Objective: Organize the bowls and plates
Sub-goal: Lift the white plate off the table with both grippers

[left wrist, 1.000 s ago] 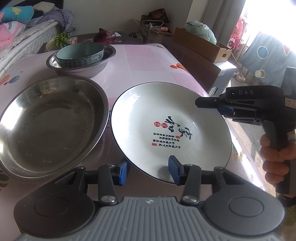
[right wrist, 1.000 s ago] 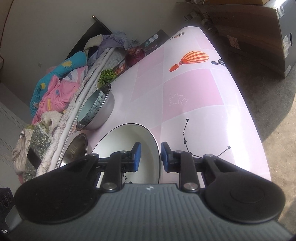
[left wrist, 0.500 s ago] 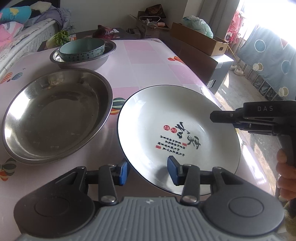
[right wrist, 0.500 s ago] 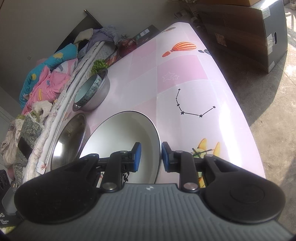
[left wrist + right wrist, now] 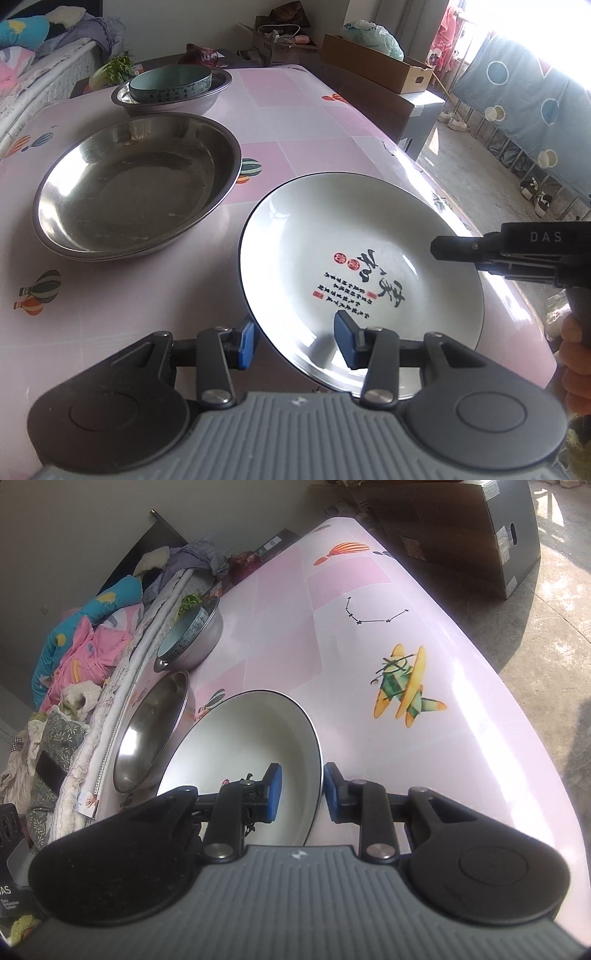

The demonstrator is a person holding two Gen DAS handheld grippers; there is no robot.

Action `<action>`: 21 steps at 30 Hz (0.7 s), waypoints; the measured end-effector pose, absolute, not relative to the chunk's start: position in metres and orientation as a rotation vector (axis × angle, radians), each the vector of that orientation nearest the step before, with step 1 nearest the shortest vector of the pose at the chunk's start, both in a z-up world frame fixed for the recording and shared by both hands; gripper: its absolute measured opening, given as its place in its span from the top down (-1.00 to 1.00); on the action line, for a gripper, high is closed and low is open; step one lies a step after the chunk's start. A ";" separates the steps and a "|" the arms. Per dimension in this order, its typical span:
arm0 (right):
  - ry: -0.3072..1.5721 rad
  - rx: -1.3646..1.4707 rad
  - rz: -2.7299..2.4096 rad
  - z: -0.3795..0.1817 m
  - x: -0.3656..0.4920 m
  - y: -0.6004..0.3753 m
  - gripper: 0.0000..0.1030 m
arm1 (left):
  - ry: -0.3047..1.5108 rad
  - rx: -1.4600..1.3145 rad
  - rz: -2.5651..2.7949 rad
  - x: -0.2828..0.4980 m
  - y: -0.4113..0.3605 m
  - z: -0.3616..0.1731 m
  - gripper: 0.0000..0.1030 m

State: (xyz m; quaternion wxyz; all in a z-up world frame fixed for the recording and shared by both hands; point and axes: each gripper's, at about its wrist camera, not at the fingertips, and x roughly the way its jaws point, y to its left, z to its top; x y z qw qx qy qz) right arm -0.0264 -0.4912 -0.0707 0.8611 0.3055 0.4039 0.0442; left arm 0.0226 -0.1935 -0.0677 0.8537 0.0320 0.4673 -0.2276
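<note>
White plate (image 5: pixel 354 251), near table edge, tilted, its near rim between the blue pads of both my tongs. Left gripper (image 5: pixel 293 341): jaws part spread, straddling the rim, one pad under and outside, one over the well; I cannot tell if either presses. Right gripper (image 5: pixel 303 794): narrower gap, rim running between the pads; contact likewise unclear.

Progress, as I judge it: one pairing looks done, since the teal bowl (image 5: pixel 170 85) sits nested in the small steel basin (image 5: pixel 218 92) at the far end. The large steel pan (image 5: pixel 136 184) lies alone mid-table, empty. The plate is not yet stacked anywhere. Left to do: lift it and set it on or in something, probably the pan beside it.

Materials:
- Plate: glazed ceramic, glossy, shallow round well, thin dark rim line, black calligraphy with red seals at centre. Slick under pads, I expect.
- Pan: thin steel, wide, shallow, scuffed and streaked inside, rolled lip.
- Bowl: ceramic, straight-walled, patterned band outside.
- Table cover (image 5: pixel 406 760): smooth pink sheet, printed balloons and a plane, shiny.
</note>
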 end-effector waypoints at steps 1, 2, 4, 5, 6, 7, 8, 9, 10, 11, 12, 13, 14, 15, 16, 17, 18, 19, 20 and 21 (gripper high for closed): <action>0.849 0.639 0.091 -0.070 -0.029 -0.487 0.52 | 0.983 0.067 -0.479 0.021 -0.191 -0.068 0.14; 0.851 0.637 0.090 -0.070 -0.032 -0.483 0.52 | 0.983 0.066 -0.478 0.018 -0.186 -0.067 0.14; 0.854 0.633 0.087 -0.068 -0.036 -0.475 0.51 | 0.981 0.064 -0.477 0.013 -0.179 -0.067 0.14; 0.855 0.633 0.087 -0.068 -0.038 -0.471 0.51 | 0.981 0.063 -0.475 0.011 -0.176 -0.067 0.14; 0.857 0.634 0.087 -0.067 -0.039 -0.467 0.50 | 0.980 0.060 -0.472 0.010 -0.172 -0.066 0.14; 0.858 0.635 0.088 -0.066 -0.039 -0.464 0.50 | 0.979 0.058 -0.471 0.009 -0.168 -0.066 0.14; 0.859 0.637 0.089 -0.066 -0.040 -0.460 0.49 | 0.979 0.055 -0.468 0.008 -0.165 -0.066 0.14; 0.859 0.639 0.090 -0.066 -0.041 -0.456 0.49 | 0.979 0.050 -0.464 0.007 -0.161 -0.066 0.14; 0.859 0.642 0.090 -0.066 -0.041 -0.453 0.48 | 0.978 0.046 -0.461 0.006 -0.157 -0.066 0.14; 0.859 0.642 0.090 -0.066 -0.042 -0.449 0.47 | 0.977 0.043 -0.458 0.005 -0.154 -0.066 0.14; 0.859 0.640 0.090 -0.065 -0.042 -0.445 0.46 | 0.976 0.040 -0.454 0.005 -0.151 -0.065 0.14; 0.859 0.637 0.090 -0.065 -0.041 -0.442 0.45 | 0.974 0.038 -0.451 0.004 -0.148 -0.065 0.14; 0.858 0.636 0.090 -0.065 -0.041 -0.439 0.45 | 0.973 0.037 -0.449 0.004 -0.146 -0.065 0.14; 0.858 0.637 0.091 -0.065 -0.040 -0.437 0.44 | 0.970 0.034 -0.444 0.003 -0.143 -0.065 0.14; 0.857 0.640 0.093 -0.065 -0.040 -0.435 0.43 | 0.967 0.031 -0.441 0.003 -0.141 -0.065 0.14; 0.856 0.647 0.093 -0.066 -0.039 -0.434 0.43 | 0.964 0.028 -0.438 0.003 -0.139 -0.066 0.14; 0.855 0.653 0.092 -0.066 -0.038 -0.433 0.43 | 0.962 0.025 -0.436 0.002 -0.138 -0.065 0.14; 0.853 0.656 0.090 -0.066 -0.038 -0.432 0.43 | 0.961 0.022 -0.439 0.003 -0.136 -0.066 0.14; 0.851 0.655 0.086 -0.066 -0.037 -0.432 0.43 | 0.959 0.018 -0.443 0.003 -0.135 -0.066 0.14; 0.848 0.655 0.083 -0.066 -0.036 -0.431 0.43 | 0.958 0.018 -0.446 0.003 -0.134 -0.066 0.14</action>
